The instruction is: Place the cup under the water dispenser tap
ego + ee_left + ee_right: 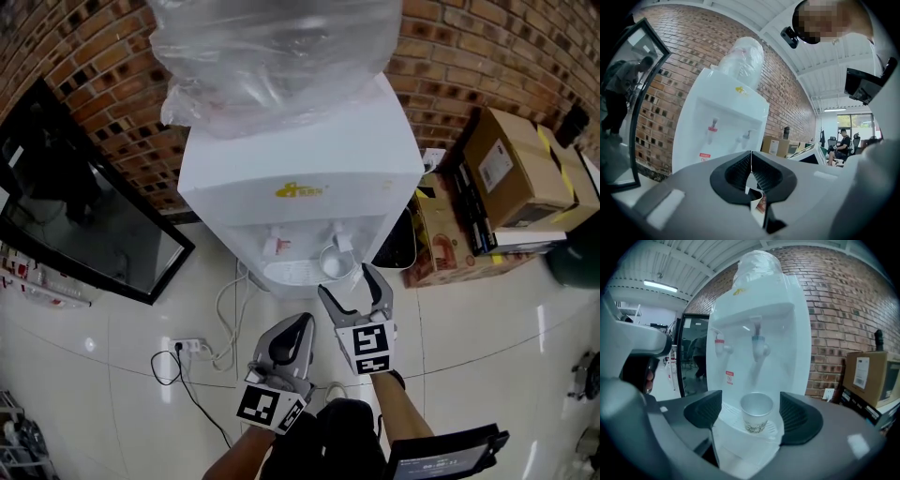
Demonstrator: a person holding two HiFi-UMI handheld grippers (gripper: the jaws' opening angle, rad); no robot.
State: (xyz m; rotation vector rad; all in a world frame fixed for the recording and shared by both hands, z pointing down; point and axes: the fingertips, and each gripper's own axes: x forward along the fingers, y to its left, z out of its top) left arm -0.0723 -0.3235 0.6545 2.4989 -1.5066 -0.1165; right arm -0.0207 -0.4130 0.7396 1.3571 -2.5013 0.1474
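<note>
My right gripper [349, 286] has its jaws wide apart, clear of the cup [757, 412], which stands upright at the right end of the dispenser's [300, 178] drip tray [291, 273], below the blue tap [759, 345]. My left gripper [298, 330] is closed and empty.

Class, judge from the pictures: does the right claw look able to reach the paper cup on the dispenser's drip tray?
Probably yes. The right claw is open, facing the paper cup head-on; nothing stands between them, and its gap looks wider than the cup.
</note>
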